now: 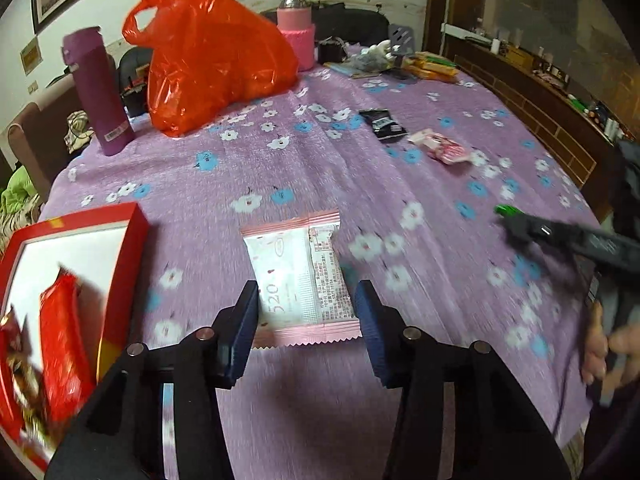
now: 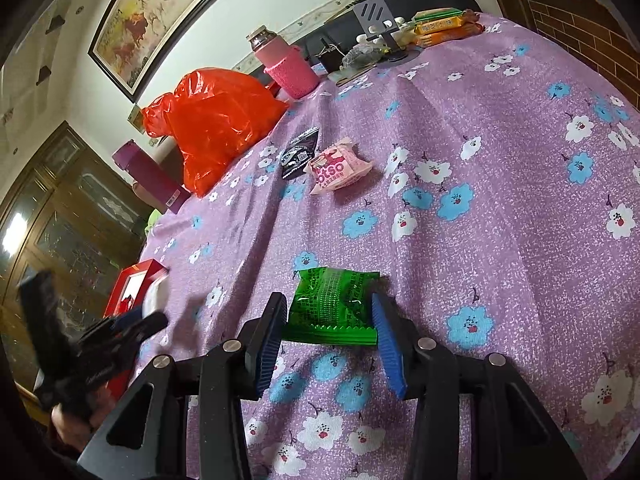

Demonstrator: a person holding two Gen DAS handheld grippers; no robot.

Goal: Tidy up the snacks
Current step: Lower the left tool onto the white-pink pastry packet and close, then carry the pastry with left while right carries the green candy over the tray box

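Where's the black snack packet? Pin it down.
The black snack packet lies on the purple floral tablecloth, touching the pink snack packet on its right, with the orange plastic bag to its left in the right wrist view.

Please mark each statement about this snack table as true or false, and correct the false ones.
1. The left tongs hold a white and pink packet. True.
2. The right tongs hold a black packet. False: they hold a green packet; the black packet lies on the tablecloth, farther off.
3. The red box is empty. False: a red packet lies inside it.
4. A pink packet lies next to the black packet. True.
5. The orange plastic bag hangs from a chair. False: it rests on the tablecloth, beside the purple bottle.
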